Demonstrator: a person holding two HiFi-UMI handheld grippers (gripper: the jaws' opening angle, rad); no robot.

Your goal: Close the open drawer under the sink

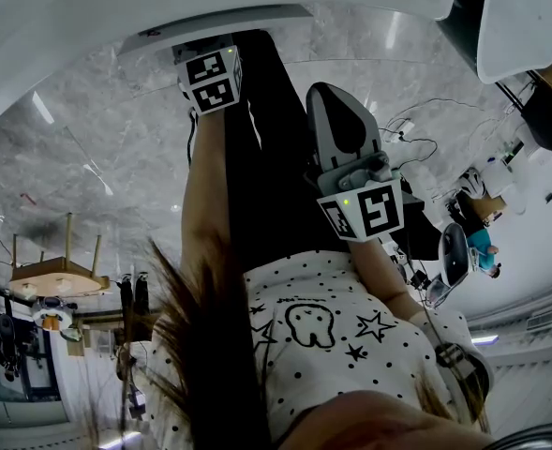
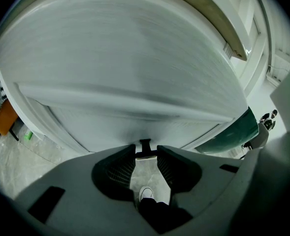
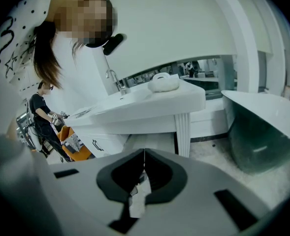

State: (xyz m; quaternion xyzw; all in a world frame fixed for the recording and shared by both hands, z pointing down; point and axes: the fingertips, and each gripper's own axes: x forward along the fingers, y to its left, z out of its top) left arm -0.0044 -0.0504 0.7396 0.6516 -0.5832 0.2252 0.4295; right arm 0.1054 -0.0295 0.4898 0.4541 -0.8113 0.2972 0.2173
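The left gripper [image 2: 145,152] is nearer: its jaws stand slightly apart and empty, just short of a broad white panel, probably the drawer front [image 2: 135,73], which runs crosswise straight ahead. The right gripper [image 3: 144,154], jaws together, faces the sink [image 3: 145,104] from well apart.

The drawer [image 2: 135,68] is filling the left gripper view, a broad white front, blurred, with a shallow groove running across it. A small dark handle [image 2: 145,145] is showing at its lower edge; open or shut cannot be told.
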